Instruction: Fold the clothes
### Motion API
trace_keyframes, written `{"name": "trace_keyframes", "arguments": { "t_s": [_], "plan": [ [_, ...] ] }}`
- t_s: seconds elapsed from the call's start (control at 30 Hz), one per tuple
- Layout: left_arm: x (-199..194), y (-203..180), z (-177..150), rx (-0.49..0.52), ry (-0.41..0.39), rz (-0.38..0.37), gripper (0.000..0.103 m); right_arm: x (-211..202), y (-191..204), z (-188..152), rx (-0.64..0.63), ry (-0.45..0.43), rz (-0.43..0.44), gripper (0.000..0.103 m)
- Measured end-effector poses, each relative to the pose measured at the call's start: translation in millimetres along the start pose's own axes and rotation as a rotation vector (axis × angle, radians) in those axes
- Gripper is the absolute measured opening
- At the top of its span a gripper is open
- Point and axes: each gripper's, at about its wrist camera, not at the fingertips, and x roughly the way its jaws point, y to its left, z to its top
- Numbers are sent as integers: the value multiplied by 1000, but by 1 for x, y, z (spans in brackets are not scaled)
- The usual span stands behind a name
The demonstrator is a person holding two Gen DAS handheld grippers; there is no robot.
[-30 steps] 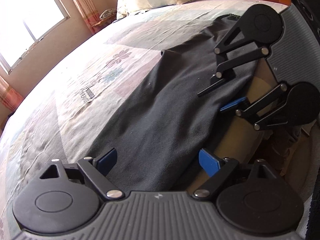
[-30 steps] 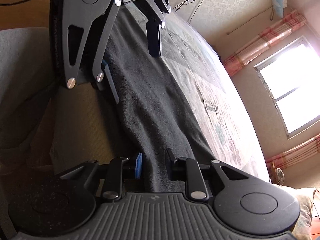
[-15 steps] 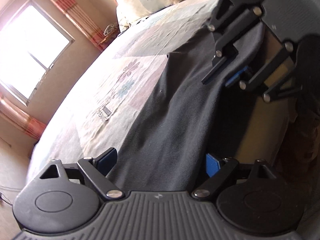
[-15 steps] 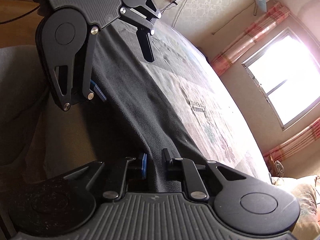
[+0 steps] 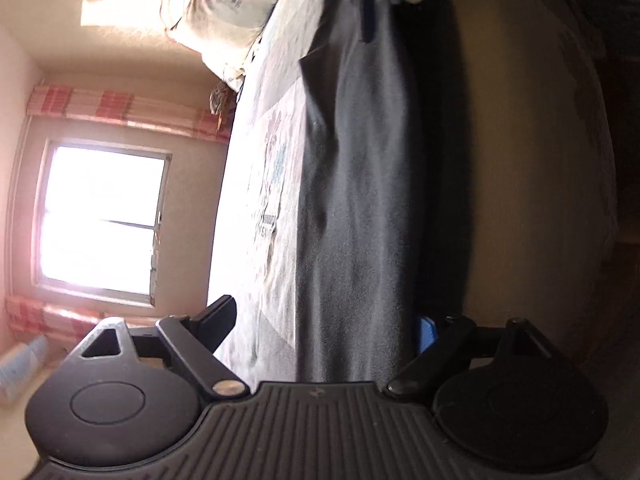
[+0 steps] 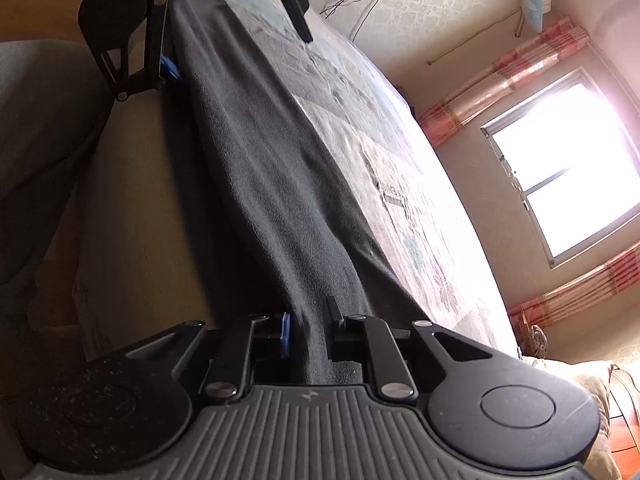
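Left wrist view: the dark garment (image 5: 352, 184) is seen running from the bottom centre to the top of the frame along the edge of the patterned bed cover (image 5: 272, 168). The left gripper (image 5: 326, 328) is closing, its jaws set wide with the cloth's edge between them, not yet pinched. A window (image 5: 100, 216) is seen at the left.

Right wrist view: the right gripper (image 6: 307, 330) is clenched on the garment's near edge at the bottom centre. The cloth is stretched toward the upper left, where the left gripper is seen astride its far end.
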Motion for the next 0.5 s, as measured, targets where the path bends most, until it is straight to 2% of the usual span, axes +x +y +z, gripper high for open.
{"name": "trace_keyframes", "arguments": {
  "t_s": [0.03,0.07,0.1,0.13,0.2,0.37,0.5],
  "plan": [
    [-1,-4,3,30,-9,-4,61,-1,1,2,-2,-9,-2,17],
    [-3,-5,5,40,-17,-23,53,-4,0,2,1,-19,3,17],
    [-4,-5,6,45,-22,-46,32,-6,0,3,5,-27,8,12],
    [-3,-4,7,39,-23,-73,18,-7,-3,4,17,-27,26,3],
    [-3,1,7,14,-26,-120,7,-8,-9,4,41,-25,61,3],
    [-1,20,5,-72,-32,-237,4,-13,-28,3,95,-22,152,3],
    [4,34,0,-204,-9,-321,4,-7,-34,-1,154,-8,224,3]
  ]
}}
